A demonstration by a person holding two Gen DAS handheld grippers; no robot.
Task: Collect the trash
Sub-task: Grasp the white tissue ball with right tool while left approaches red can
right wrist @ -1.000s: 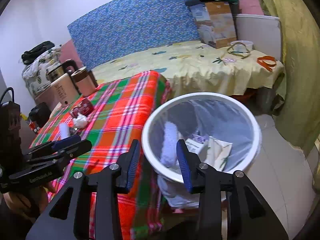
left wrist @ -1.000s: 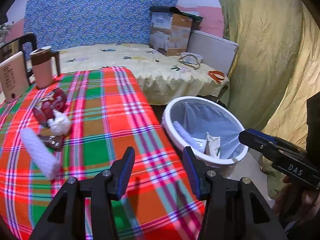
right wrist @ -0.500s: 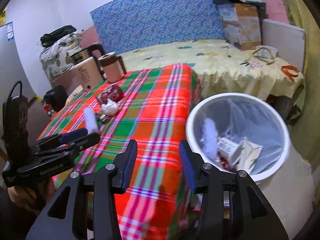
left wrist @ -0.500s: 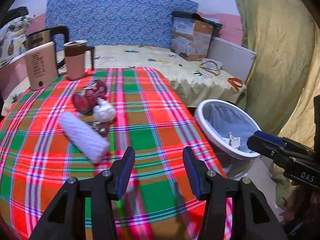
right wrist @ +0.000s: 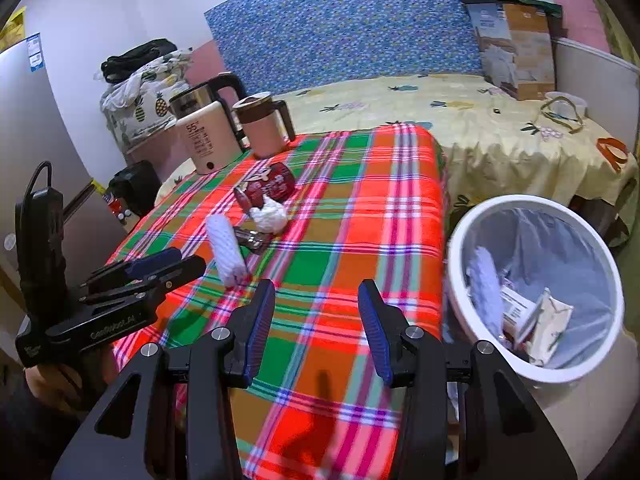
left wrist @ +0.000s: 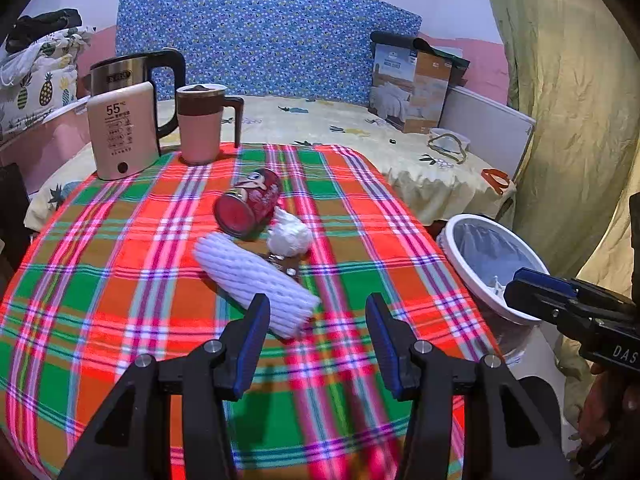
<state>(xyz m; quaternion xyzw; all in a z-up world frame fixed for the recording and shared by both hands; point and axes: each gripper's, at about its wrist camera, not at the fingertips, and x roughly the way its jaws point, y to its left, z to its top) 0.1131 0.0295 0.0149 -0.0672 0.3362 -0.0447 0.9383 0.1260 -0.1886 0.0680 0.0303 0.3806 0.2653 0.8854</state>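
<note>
Left gripper (left wrist: 314,314) about half open, holding nothing, hovering over the checked tablecloth (left wrist: 120,280); its left finger (left wrist: 256,320) in front of the near end of the white foam sleeve (left wrist: 256,280), no contact to be made out. Right gripper (right wrist: 316,304) also about half open and empty, above the near right part of the cloth, just beside the white bin (right wrist: 472,240).

On the cloth, four pieces of trash in one close group: one white foam sleeve lying slanted; one red can (left wrist: 248,204) on its side behind it; one crumpled white tissue (left wrist: 289,236) just right of the can; one small dark wrapper (left wrist: 286,264) between tissue and sleeve, partly hidden under the sleeve. At the far left corner of the table, one cream kettle (left wrist: 120,128) and one pink mug with dark lid (left wrist: 200,124), both upright, well apart from the trash.

One bin with grey liner on the floor at the right edge of the table. Inside, seen from the right wrist: one more white foam sleeve (right wrist: 486,288) leaning at the left wall and several paper packets (right wrist: 536,316); exact number not to tell.

Behind the table, a bed with yellow sheet (right wrist: 480,128), one cardboard box (right wrist: 516,48) on it, a blue patterned headboard (left wrist: 260,40).
</note>
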